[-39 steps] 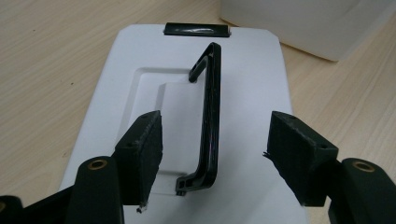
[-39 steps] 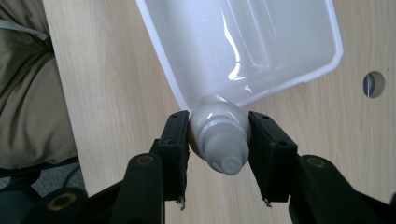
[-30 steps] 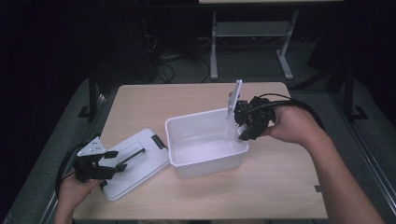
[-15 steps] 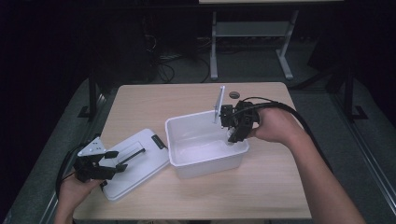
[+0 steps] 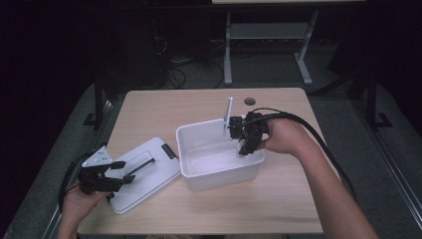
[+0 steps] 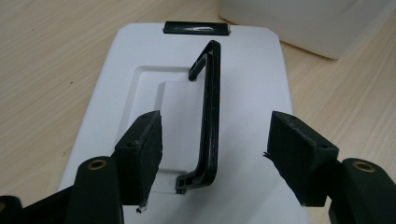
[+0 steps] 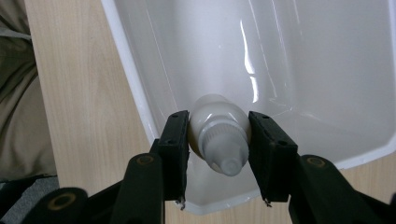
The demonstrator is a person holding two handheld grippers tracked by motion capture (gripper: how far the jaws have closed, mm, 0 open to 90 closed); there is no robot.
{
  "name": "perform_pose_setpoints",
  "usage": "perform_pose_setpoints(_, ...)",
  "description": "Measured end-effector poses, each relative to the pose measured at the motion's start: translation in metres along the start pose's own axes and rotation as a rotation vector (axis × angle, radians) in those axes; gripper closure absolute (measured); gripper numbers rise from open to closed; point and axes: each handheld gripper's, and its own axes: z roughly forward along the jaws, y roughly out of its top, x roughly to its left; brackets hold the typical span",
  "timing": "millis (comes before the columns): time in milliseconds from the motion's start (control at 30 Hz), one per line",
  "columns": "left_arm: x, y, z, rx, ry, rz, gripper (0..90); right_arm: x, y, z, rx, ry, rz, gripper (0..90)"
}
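Note:
A white tub [image 5: 199,172] stands open in the middle of the table. Its white lid [image 5: 161,167] lies flat to the left, with a black handle [image 6: 211,116] along its top. My left gripper [image 5: 122,172] is open low over the lid, one jaw on each side of the handle [image 5: 139,166] without touching it. My right gripper [image 5: 244,148] points down over the tub's right rim. It is shut on a small white bottle [image 7: 218,135], gripped near its ribbed cap and hanging over the tub's inside [image 7: 289,60].
A round grommet hole [image 5: 250,101] sits near the table's far edge. A thick black cable [image 5: 318,139] trails from the right gripper over the table's right side. Bare wood lies in front of the tub and behind it. A metal frame [image 5: 266,32] stands beyond the table.
My right gripper has moved left with the bottle, from the tub's right outer side to over its rim and inside. The left gripper and lid have stayed put.

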Motion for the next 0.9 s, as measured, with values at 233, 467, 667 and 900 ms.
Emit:
perform_pose_setpoints(233, -0.001, 0.001, 0.001, 0.007, -0.001, 0.006, 34.7, -0.001, -0.005, 0.012, 0.008, 0.003, 0.0, 59.5)
perform_pose_setpoints(467, 0.0, 0.0, 0.003, 0.017, -0.001, 0.006, 34.5, -0.001, -0.006, 0.021, 0.015, 0.005, 0.0, 59.6)
perform_pose_setpoints(667, 0.001, 0.0, 0.002, 0.014, 0.001, 0.009, 34.5, -0.003, -0.007, 0.034, 0.014, 0.022, 0.007, 59.6)
perform_pose_setpoints(900, 0.0, -0.001, 0.001, 0.01, -0.002, 0.001, 34.4, -0.004, -0.003, 0.044, 0.014, 0.032, 0.01, 59.5)
